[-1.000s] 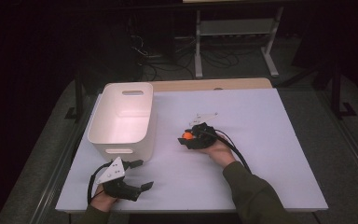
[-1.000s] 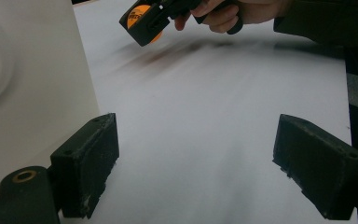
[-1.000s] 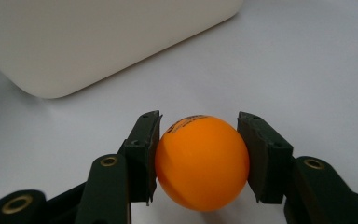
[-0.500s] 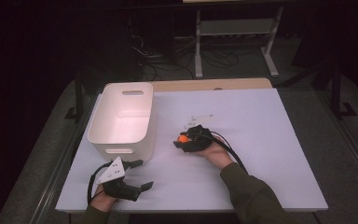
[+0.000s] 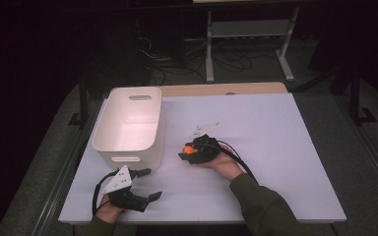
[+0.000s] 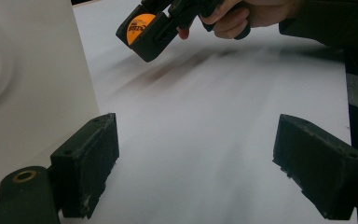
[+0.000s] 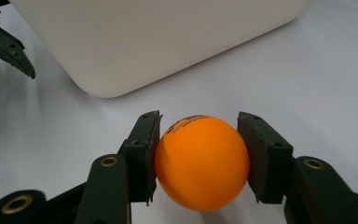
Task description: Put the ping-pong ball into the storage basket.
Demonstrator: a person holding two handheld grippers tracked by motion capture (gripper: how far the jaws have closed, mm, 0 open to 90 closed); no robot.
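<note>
Darkness surrounds the work area, with a pale metal shelf frame (image 5: 248, 37) and loose cables on the floor behind a large white rectangular table top (image 5: 285, 147) that has a strip of bare wood along its far edge; on the left half of that surface stands a white rounded plastic bin (image 5: 128, 125) with a slot handle cut in its far wall, upright and open at the top, its near wall also visible as a broad white face in the right gripper view and as a flat panel at the left of the left gripper view; a person's right forearm in a dark green sleeve (image 5: 266, 206) comes in from the bottom and reaches toward the middle of the table, just right of the bin; the left gripper (image 5: 147, 184) sits near the front edge of the table below the bin's near corner, grey three-cornered plate on top, its two black jaws standing wide apart with bare table between them; the right gripper (image 5: 187, 152) lies near the bin's right side without touching it, and its jaws are clamped on either side of a small orange table-tennis ball (image 7: 201, 162) with dark print, the pads pressing on its left and right flanks, the ball a little above the white surface
</note>
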